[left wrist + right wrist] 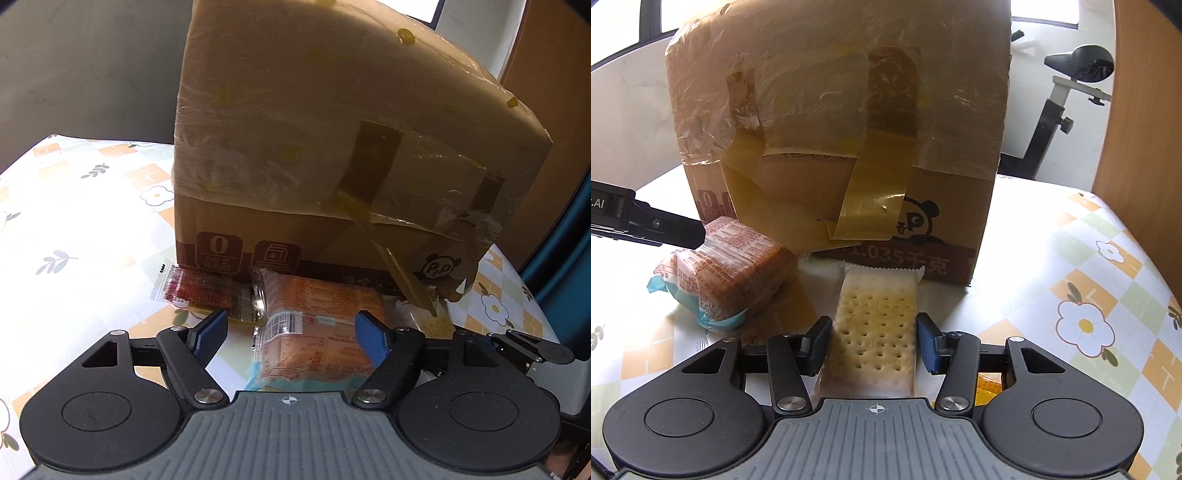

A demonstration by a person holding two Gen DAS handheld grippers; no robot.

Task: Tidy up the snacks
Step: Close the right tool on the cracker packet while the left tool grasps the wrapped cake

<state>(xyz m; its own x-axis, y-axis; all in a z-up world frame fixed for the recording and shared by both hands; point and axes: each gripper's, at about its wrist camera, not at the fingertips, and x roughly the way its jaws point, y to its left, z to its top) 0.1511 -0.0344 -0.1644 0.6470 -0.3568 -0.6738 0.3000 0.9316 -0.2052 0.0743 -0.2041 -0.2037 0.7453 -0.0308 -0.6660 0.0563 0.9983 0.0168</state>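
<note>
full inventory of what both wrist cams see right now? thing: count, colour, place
cardboard box: 1, brown, taped and film-wrapped, standing on the table behind the snacks
orange snack pack: 1, orange with light blue ends, in front of the box, between the left gripper's fingers
red sachet: 1, dark red and clear, lying at the box's foot, left of the orange pack
cracker pack: 1, pale crackers in clear wrap, in front of the box, between the right gripper's fingers
tablecloth: 1, white with orange checks and flowers, covers the table
exercise bike: 1, black and white, behind the table
left gripper: 1, black with blue pads, open around the orange pack
right gripper: 1, same, open, jaws close beside the cracker pack
</note>
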